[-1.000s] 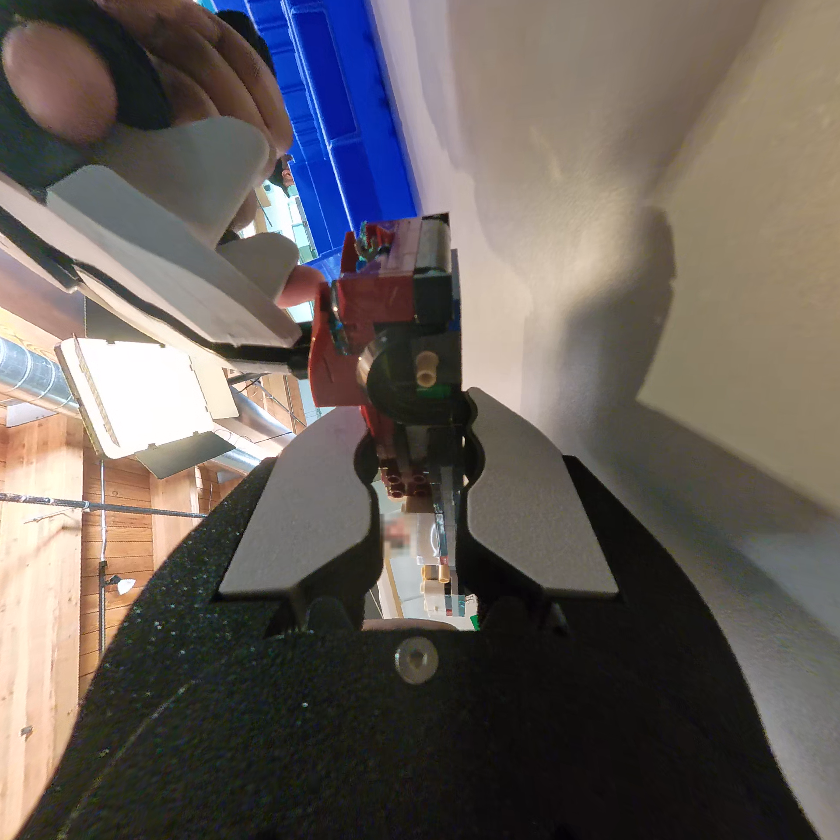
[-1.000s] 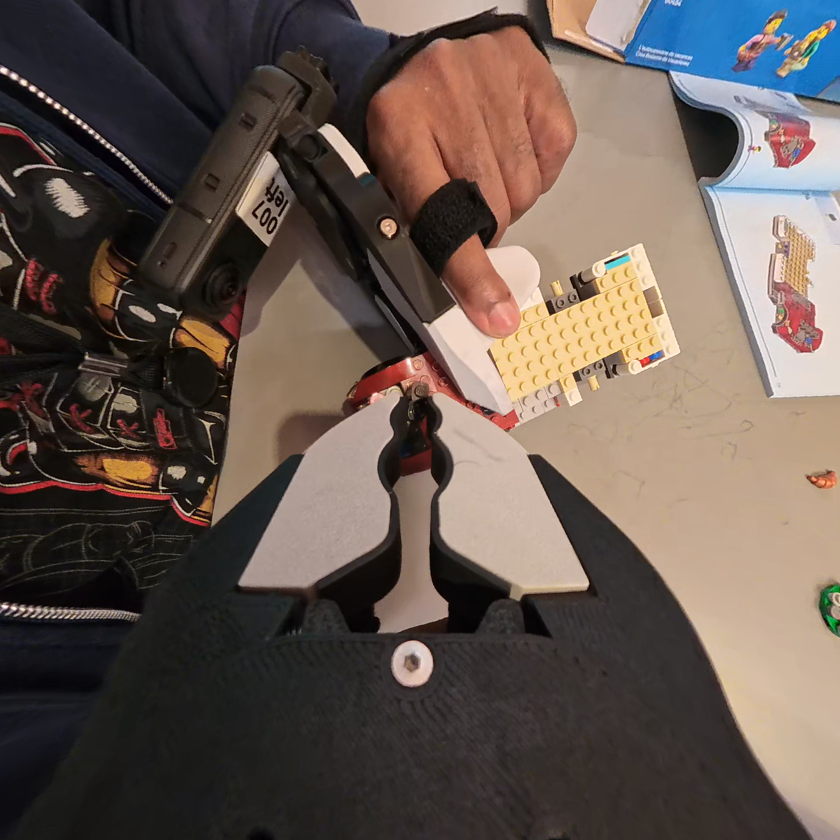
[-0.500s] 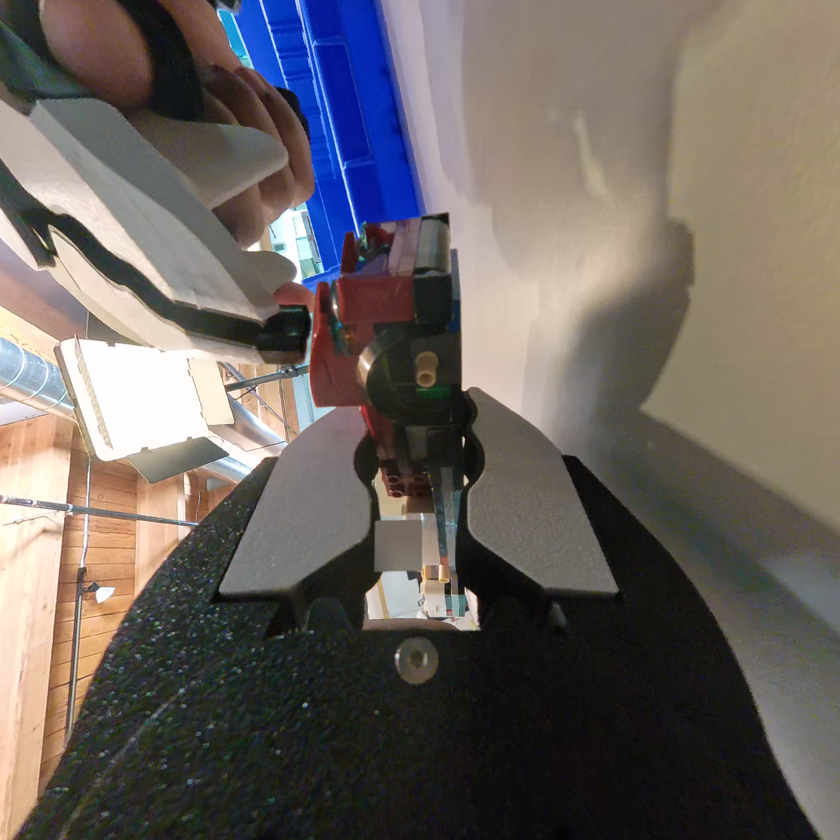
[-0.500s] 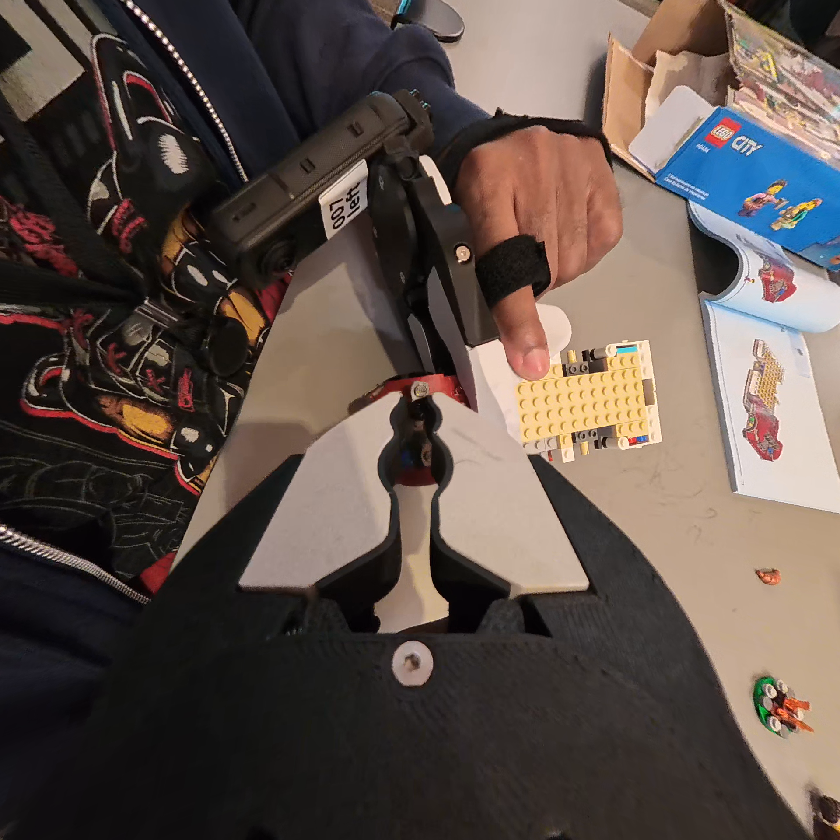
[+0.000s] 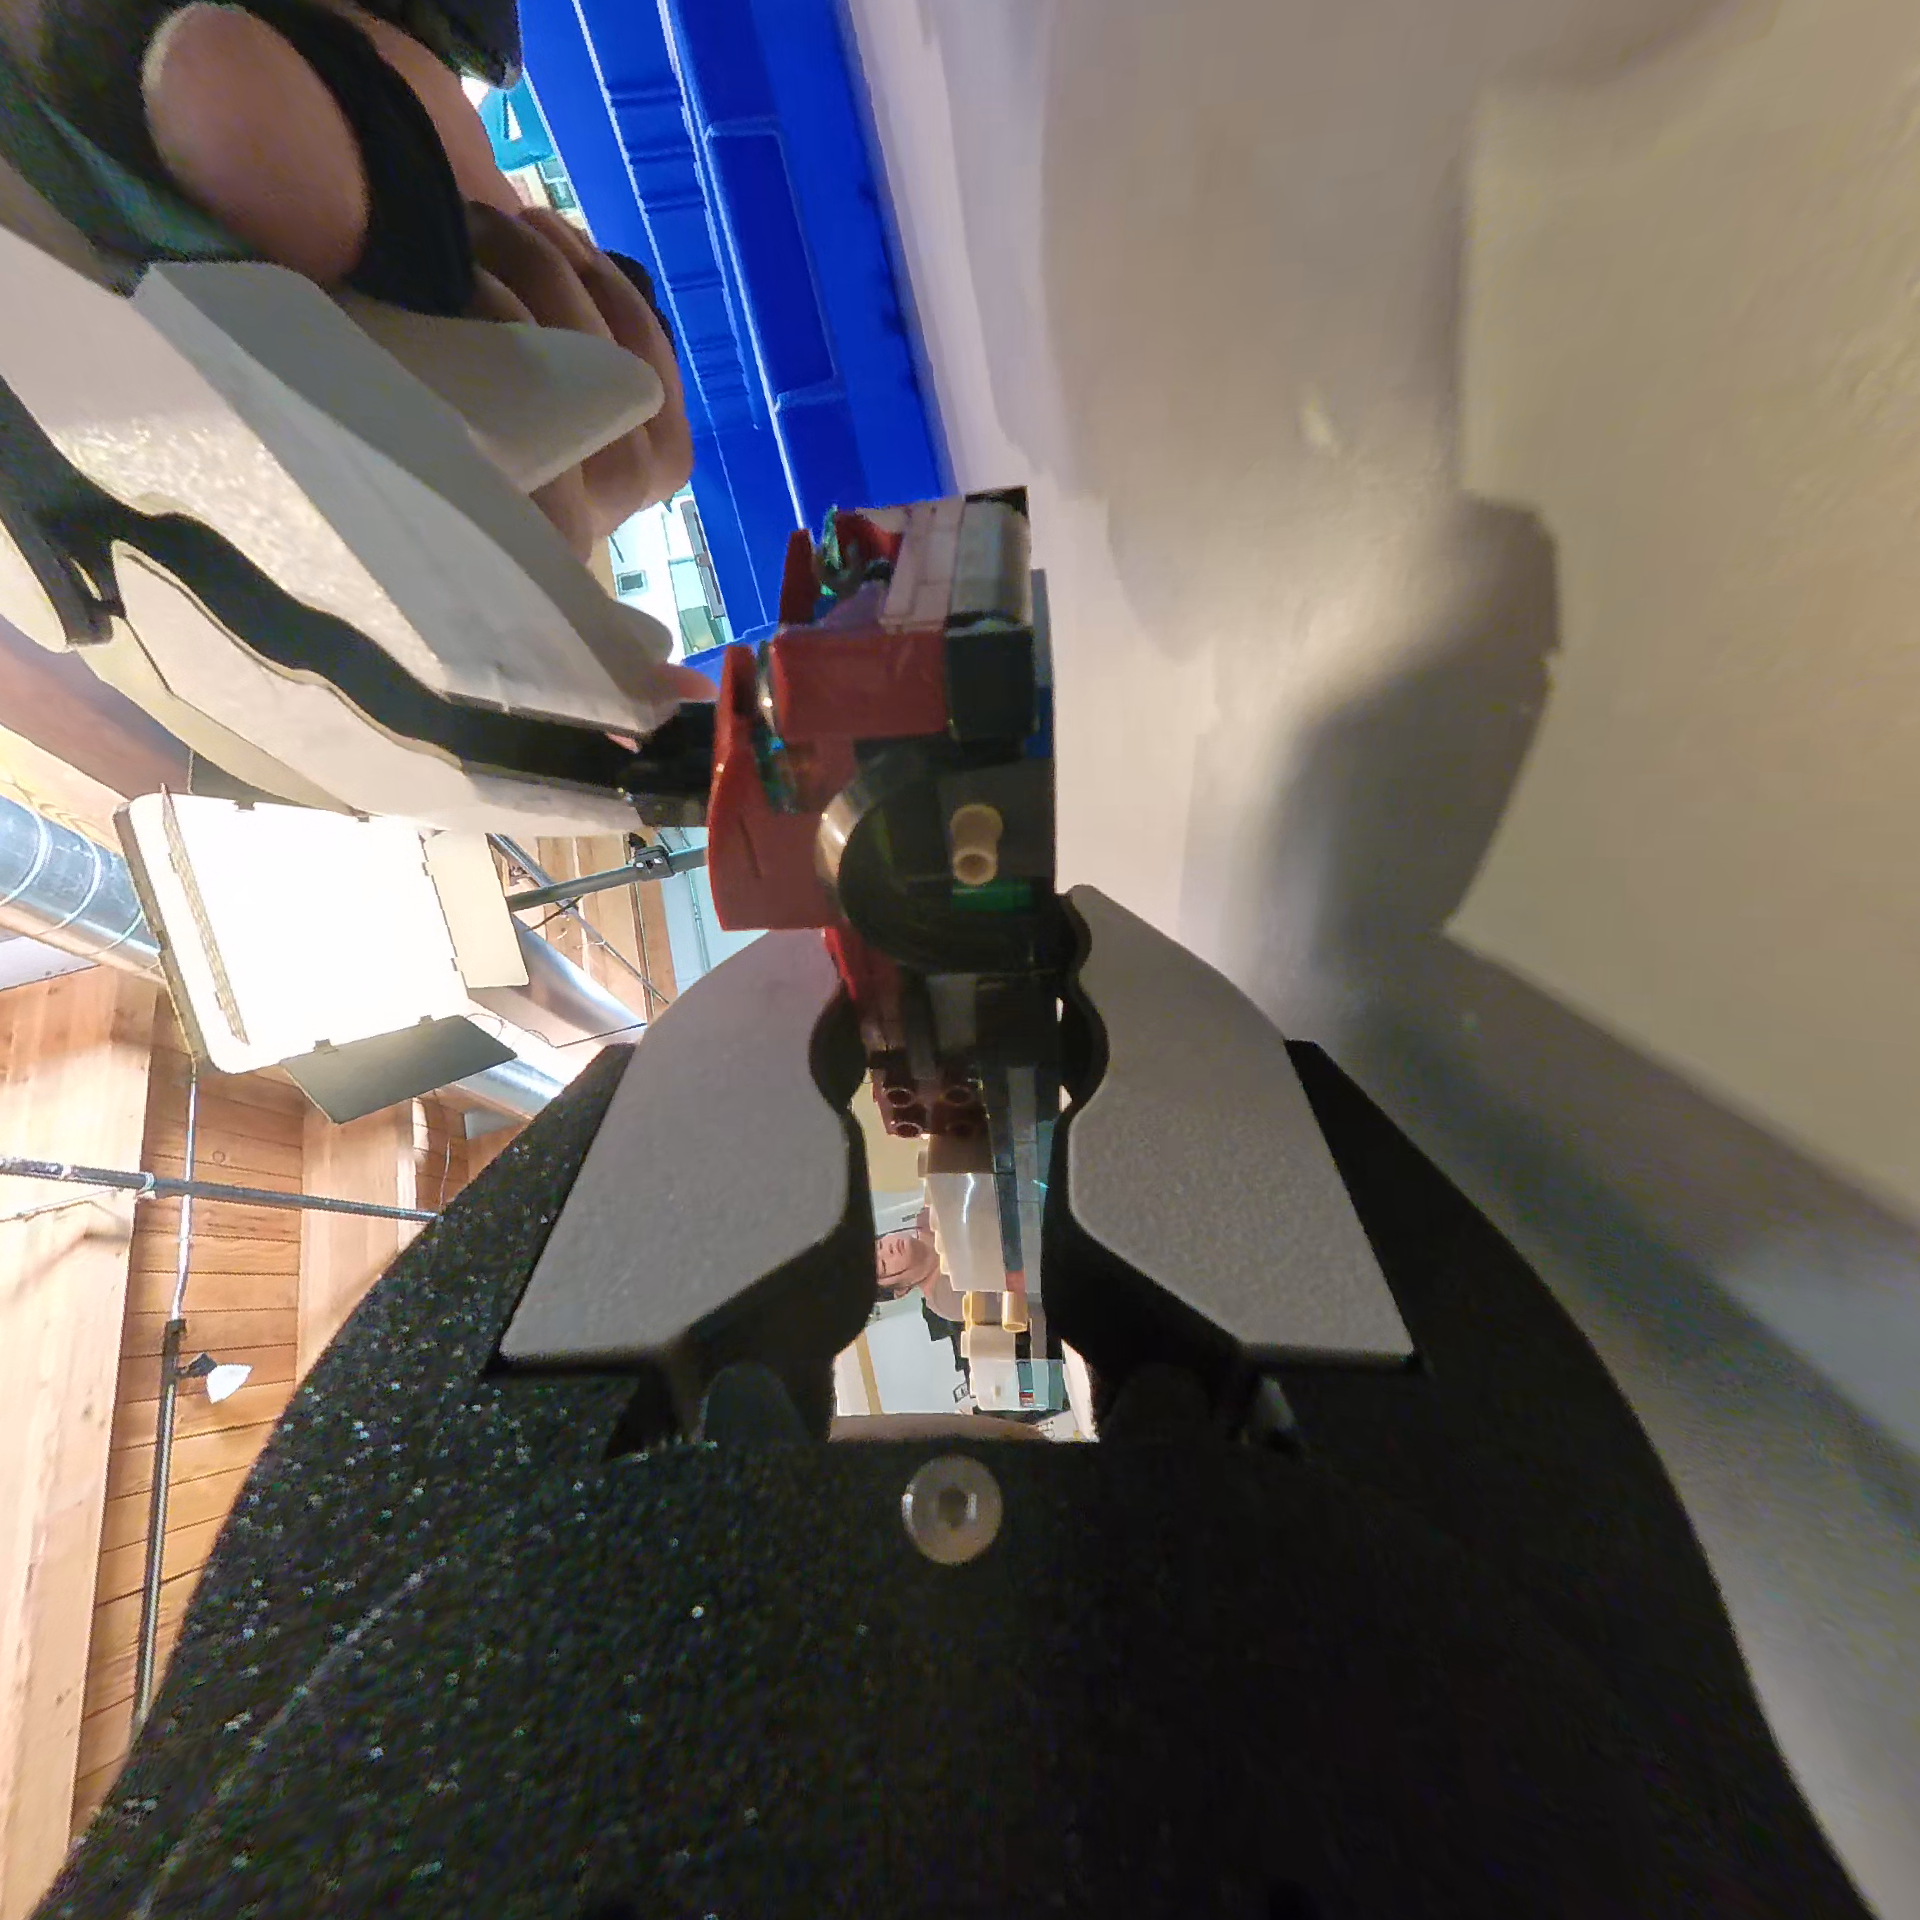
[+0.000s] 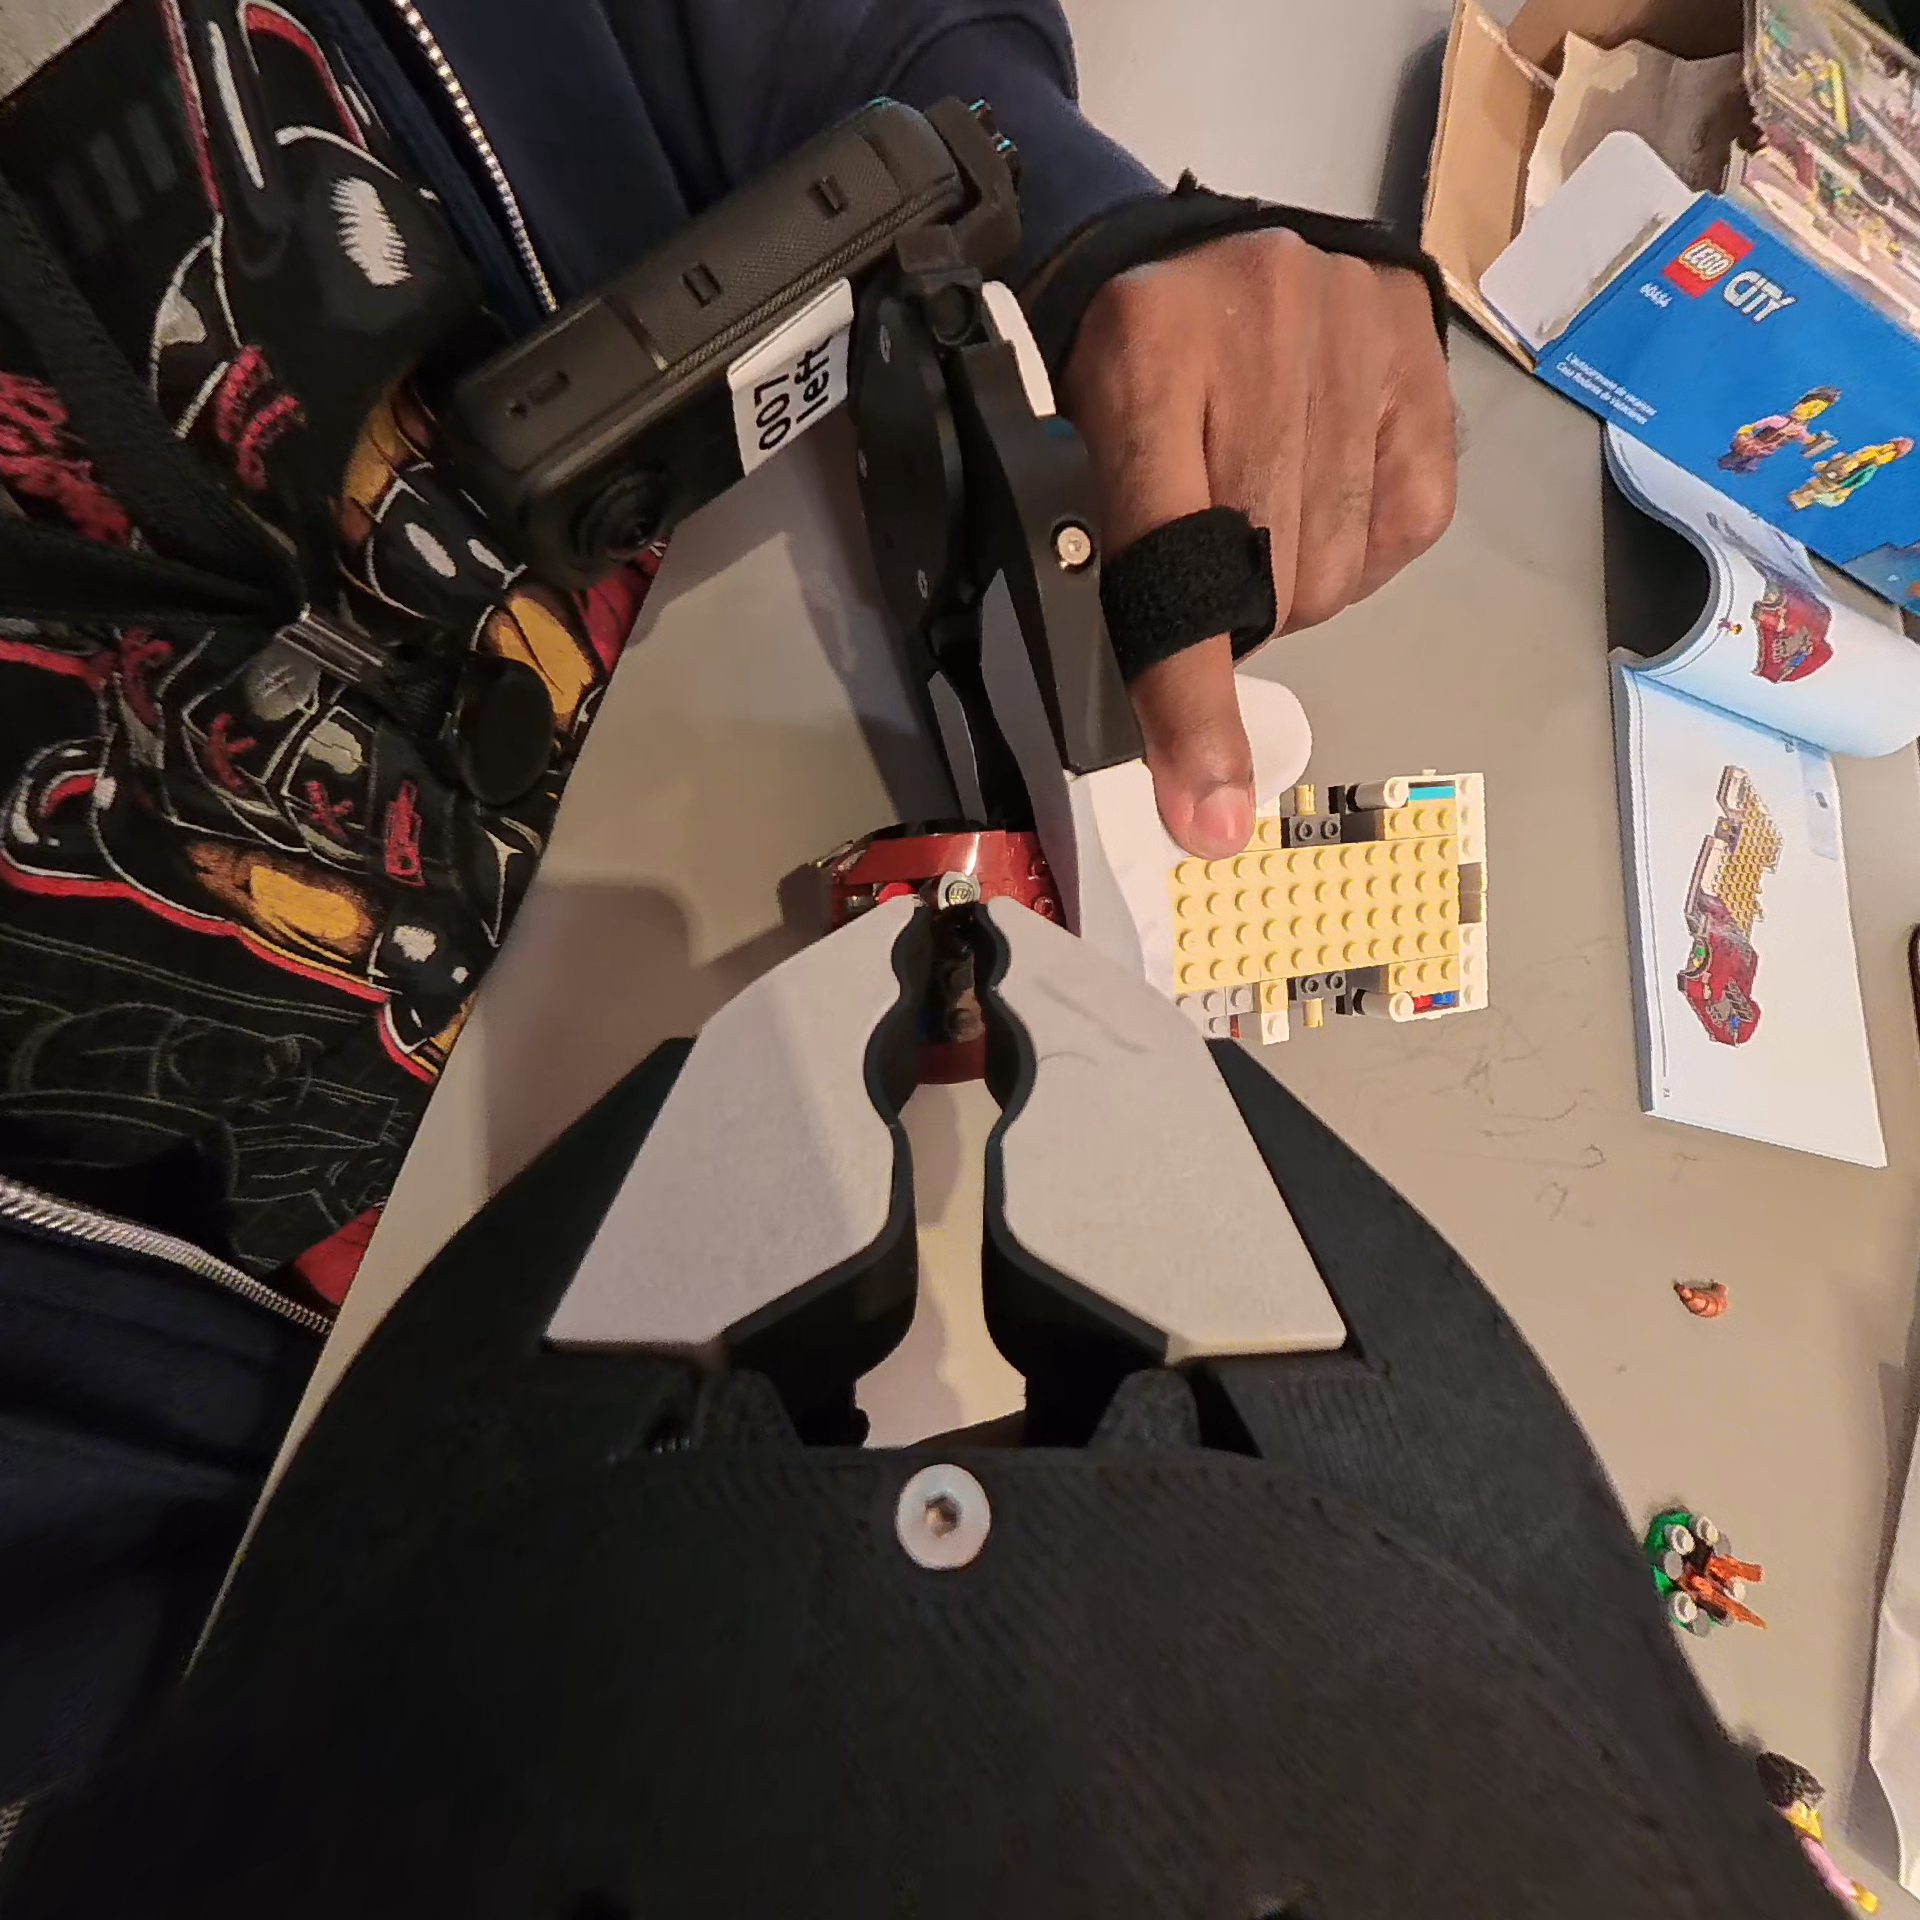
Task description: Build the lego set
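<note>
My left gripper (image 5: 951, 935) is shut on a brick-built vehicle (image 5: 862, 707) with a red body, black parts and a wheel, held up in the air. In the right wrist view the same vehicle shows its tan studded plate (image 6: 1330, 914) and red front (image 6: 935, 857), clamped by the left gripper (image 6: 1081, 873), which a hand (image 6: 1247, 468) holds. My right gripper (image 6: 954, 914) is shut on a small dark piece (image 6: 958, 977) with a grey round stud, pressed against the red front. It also shows in the left wrist view (image 5: 655, 758), touching the red side.
On the grey table (image 6: 1455, 1195) lie an open instruction booklet (image 6: 1756, 935), a blue box (image 6: 1745, 353), a brown paper bag (image 6: 1496, 125), a small orange piece (image 6: 1701, 1299) and a green-and-orange piece (image 6: 1704, 1579). A person's dark jacket (image 6: 260, 727) fills the left.
The vehicle has turned from tilted to level in the right view, and both grippers moved together with it. Both grasps stay as they were.
</note>
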Demonstrator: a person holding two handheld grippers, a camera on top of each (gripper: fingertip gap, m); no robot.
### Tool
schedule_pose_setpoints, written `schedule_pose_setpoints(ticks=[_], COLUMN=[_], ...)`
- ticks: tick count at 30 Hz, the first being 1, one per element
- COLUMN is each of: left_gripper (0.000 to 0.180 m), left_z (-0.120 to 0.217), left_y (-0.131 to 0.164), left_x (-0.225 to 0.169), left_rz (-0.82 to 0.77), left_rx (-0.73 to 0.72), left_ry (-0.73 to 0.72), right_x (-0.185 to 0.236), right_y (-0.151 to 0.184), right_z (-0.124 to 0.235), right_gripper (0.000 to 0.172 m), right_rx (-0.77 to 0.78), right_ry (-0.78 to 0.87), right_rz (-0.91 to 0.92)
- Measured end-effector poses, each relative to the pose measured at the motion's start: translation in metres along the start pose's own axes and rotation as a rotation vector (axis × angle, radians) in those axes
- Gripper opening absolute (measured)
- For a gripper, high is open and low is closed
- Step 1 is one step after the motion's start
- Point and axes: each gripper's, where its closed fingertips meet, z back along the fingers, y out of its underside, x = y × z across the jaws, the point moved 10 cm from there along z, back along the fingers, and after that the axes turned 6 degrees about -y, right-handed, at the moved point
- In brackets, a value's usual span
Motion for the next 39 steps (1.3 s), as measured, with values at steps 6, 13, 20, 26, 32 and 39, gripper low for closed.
schedule_pose_setpoints(ticks=[6,13,20,26,32,39], left_gripper=[0.034,0.034,0.034,0.033,0.033,0.033], left_z=[0.0012,0.0021,0.0028,0.0032,0.0026,0.0028], left_y=[-0.0016,-0.0042,-0.0065,-0.0062,-0.0073,-0.0078], left_x=[0.0,-0.0004,-0.0008,0.0008,-0.0007,-0.0003], left_rz=[0.003,0.005,0.001,0.021,0.01,0.01], left_rx=[-0.019,-0.041,-0.056,-0.061,-0.063,-0.065], left_ry=[0.0,0.004,0.008,-0.002,0.005,0.002], right_x=[0.0007,-0.001,0.0007,-0.0015,-0.0008,-0.0012], right_y=[0.0003,0.0023,0.0037,0.0066,0.0082,0.0078], right_z=[-0.0005,-0.0019,-0.0036,-0.0019,-0.0031,-0.0032], right_gripper=[0.007,0.007,0.007,0.007,0.008,0.008], right_rx=[-0.014,-0.045,-0.065,-0.123,-0.117,-0.116], right_ry=[-0.021,-0.068,-0.088,-0.104,-0.112,-0.123], right_rz=[0.026,0.023,-0.006,-0.052,-0.082,-0.129])
